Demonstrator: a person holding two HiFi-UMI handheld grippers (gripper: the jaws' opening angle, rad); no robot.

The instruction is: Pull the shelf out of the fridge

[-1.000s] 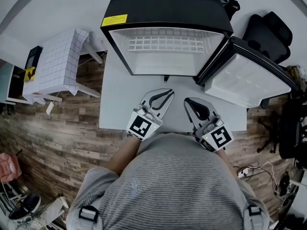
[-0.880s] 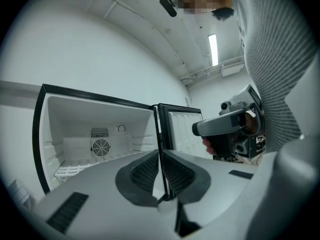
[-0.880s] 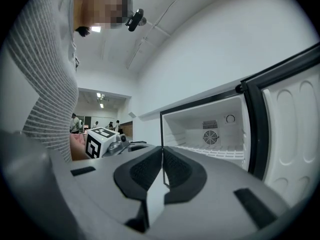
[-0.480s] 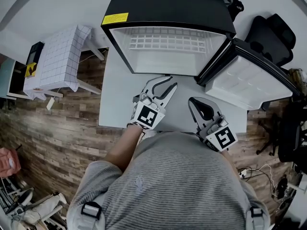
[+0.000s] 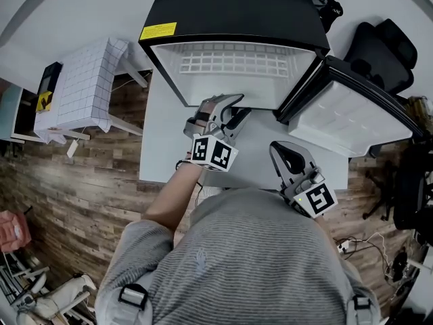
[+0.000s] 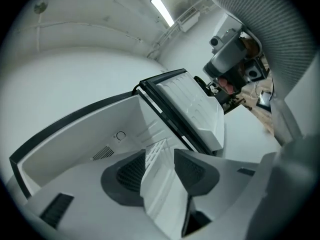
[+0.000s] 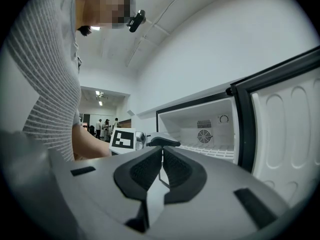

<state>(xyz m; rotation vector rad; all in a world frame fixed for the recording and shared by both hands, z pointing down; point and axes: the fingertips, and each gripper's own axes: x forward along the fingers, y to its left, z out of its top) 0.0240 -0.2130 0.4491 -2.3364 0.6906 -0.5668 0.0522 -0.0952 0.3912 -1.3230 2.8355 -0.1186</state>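
Observation:
The black fridge stands open on the white table. Its white wire shelf lies inside. My left gripper is rolled onto its side at the fridge's mouth. Its jaws have just been opening and now stand open. In the left gripper view the shelf shows through the gap of the left gripper, with neither pad pressing on it. My right gripper rests shut over the table, back from the fridge. Nothing is between the jaws of the right gripper, which points at the open fridge.
The fridge door is swung wide to the right, close beside my right gripper. A small table with a gridded cloth stands to the left. A black office chair is behind the door. Wooden floor surrounds the table.
My left gripper has moved forward to the fridge's opening, rolled onto its side, and gone from shut to open. The right gripper has stayed almost still.

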